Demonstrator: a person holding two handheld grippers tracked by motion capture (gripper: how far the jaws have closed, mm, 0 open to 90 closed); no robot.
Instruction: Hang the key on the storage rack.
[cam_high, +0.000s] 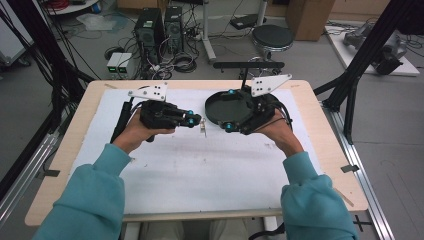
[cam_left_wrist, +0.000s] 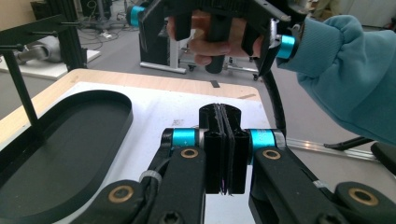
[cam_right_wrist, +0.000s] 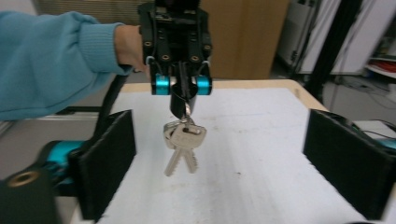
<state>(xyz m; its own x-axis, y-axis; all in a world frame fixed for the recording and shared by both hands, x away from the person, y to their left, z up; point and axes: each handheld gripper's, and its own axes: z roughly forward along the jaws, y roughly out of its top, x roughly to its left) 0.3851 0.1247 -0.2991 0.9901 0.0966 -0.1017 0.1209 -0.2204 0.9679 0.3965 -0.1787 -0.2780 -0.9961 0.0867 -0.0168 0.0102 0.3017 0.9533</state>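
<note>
While seen from the high view: left tongs (cam_high: 196, 120) clamped on a bunch of keys (cam_high: 203, 128) hanging just below their tips, above the table (cam_high: 210, 165); right tongs (cam_high: 229, 110) spread wide around a black oval tray (cam_high: 222, 107), just right of the keys. Along the left tongs: jaws pressed together, tray (cam_left_wrist: 56, 154) lying at their left. Along the right tongs: jaws wide apart, keys (cam_right_wrist: 182, 147) dangling between and beyond them from the left tongs (cam_right_wrist: 181, 103).

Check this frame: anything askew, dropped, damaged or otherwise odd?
Nothing stands out. The left gripper is shut on a ring of keys that hangs free above the white mat. The right gripper is open beside the black oval tray, which sits flat and looks undamaged. No spills seen.
</note>
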